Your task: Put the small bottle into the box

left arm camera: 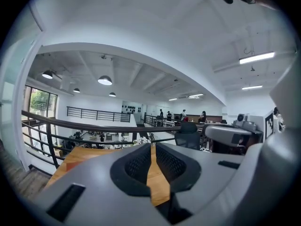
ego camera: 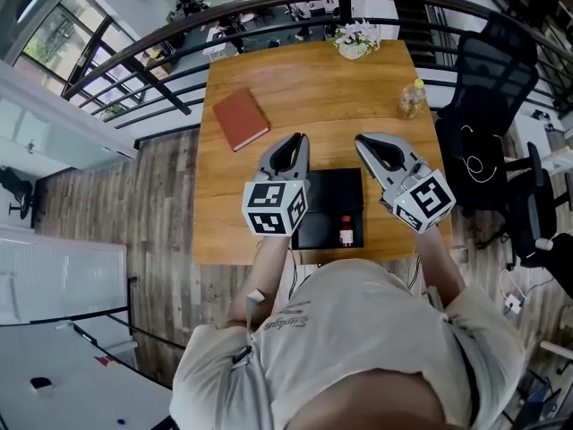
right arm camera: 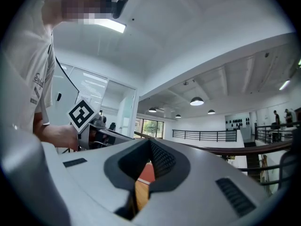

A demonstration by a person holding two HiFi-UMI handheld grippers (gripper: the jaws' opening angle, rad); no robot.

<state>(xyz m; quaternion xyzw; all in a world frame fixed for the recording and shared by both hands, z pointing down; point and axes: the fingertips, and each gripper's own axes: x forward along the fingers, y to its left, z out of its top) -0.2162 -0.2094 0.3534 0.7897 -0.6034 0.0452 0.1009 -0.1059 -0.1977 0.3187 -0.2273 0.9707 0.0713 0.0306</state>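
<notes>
The left tongs (left arm camera: pixel 151 149) are drawn together. Only a thin slit is left between the black ribbed pads (left arm camera: pixel 136 166), and the brown wooden tabletop (ego camera: pixel 295 88) is seen through it. Nothing is gripped. The right tongs (right arm camera: pixel 149 145) are likewise closed at the tips, and nothing is held in them. Through the small gap lower down, a strip of tabletop and a corner of the flat red-brown book (ego camera: pixel 240 119) are seen. Both tongs are held clear of the tabletop, side by side and apart from each other, and are pointed away from the person in the pale shirt (ego camera: pixel 358 348).

The small white bottle with a red top (ego camera: pixel 346 231) is found inside the shallow black rectangular box (ego camera: pixel 331 191), by its near right corner. The box is placed at the near edge of the tabletop. In the head view the box is seen between and beneath the two tongs. The bottle is touched by neither; it is placed behind their tips, nearer the person, and closer to the right tongs. Whether it is stood upright or laid down cannot be told.

The book is laid on the left half, well apart from the box. A pot of white flowers (ego camera: pixel 356 41) is set at the far edge, and a clear plastic bottle with yellowish contents (ego camera: pixel 413 98) by the right edge.
</notes>
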